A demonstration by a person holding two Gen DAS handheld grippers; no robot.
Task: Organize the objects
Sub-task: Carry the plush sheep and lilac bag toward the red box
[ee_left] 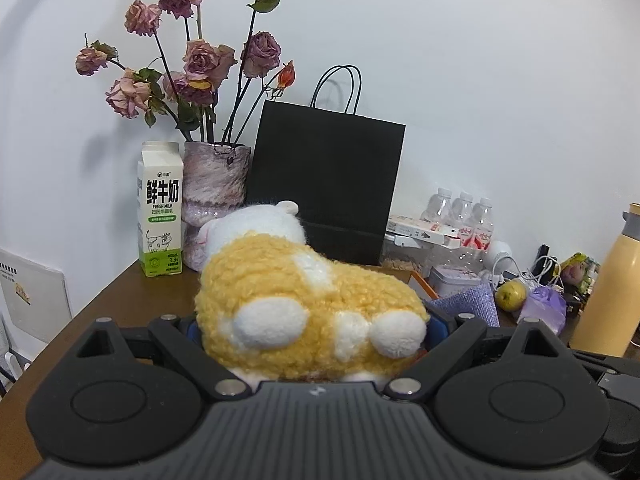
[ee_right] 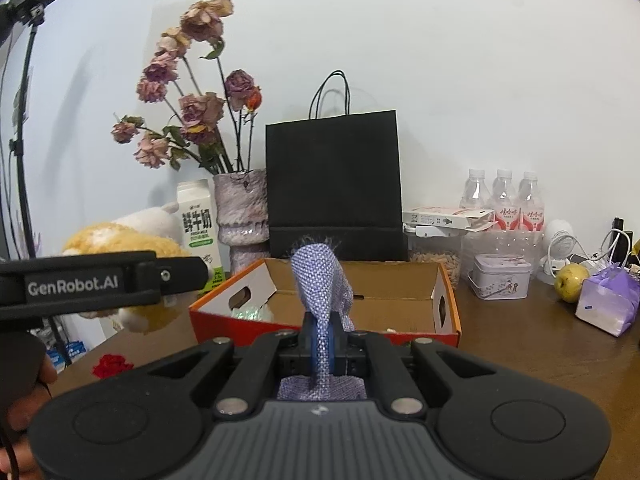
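Observation:
My left gripper [ee_left: 314,330] is shut on a yellow and white plush toy [ee_left: 308,304] and holds it above the brown table. The toy also shows in the right wrist view [ee_right: 120,240], with the left gripper's arm [ee_right: 100,280] in front of it. My right gripper [ee_right: 322,344] is shut on a purple woven cloth [ee_right: 320,280], which stands up between the fingers. It is held just in front of an open orange cardboard box [ee_right: 448,304]. The cloth's edge shows in the left wrist view [ee_left: 468,300].
At the back stand a milk carton [ee_left: 160,216], a vase of dried roses [ee_left: 214,196] and a black paper bag [ee_right: 334,188]. To the right are water bottles [ee_right: 504,200], a tin [ee_right: 502,276], a pear [ee_right: 570,282], a purple tissue pack [ee_right: 608,304] and a yellow flask [ee_left: 612,292]. A red flower [ee_right: 112,364] lies at the left.

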